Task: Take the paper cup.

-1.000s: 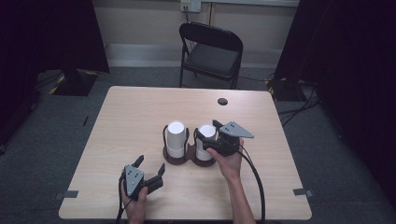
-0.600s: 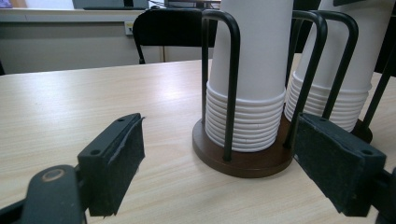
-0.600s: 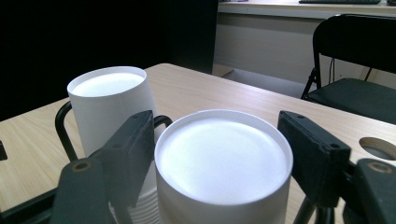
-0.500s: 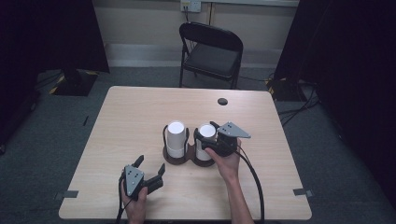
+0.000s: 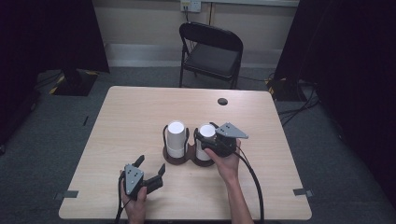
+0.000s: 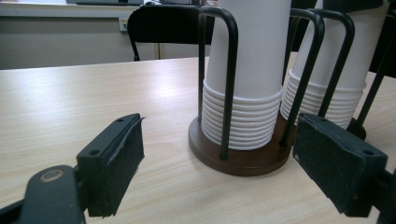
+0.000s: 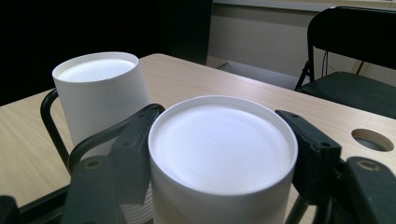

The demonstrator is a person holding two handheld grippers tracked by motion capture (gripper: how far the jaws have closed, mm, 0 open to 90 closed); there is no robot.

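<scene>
The table (image 5: 140, 116) carries two wire-framed cup holders (image 6: 240, 161) on dark round bases, side by side, each with a stack of inverted white paper cups. I am at the grasping step: my right gripper (image 5: 208, 138) has just been closing its jaws around the top cup of the right-hand stack (image 7: 223, 144), and in the right gripper view the two pads sit against its opposite walls, so I judge it gripped. The next move, as I judge it, calls for a straight upward lift, so the cup slides free of the cups nested beneath and clears the wire hoops without tipping the holder. My left gripper (image 5: 149, 168) rests with jaws spread wide and empty; the left-hand stack (image 6: 245, 70) stands just ahead of it, between the lines of its pads but apart from them. The gripped cup is plain white, its flat recessed bottom facing up; ribbed rims (image 6: 240, 119) show low on each stack.
</scene>
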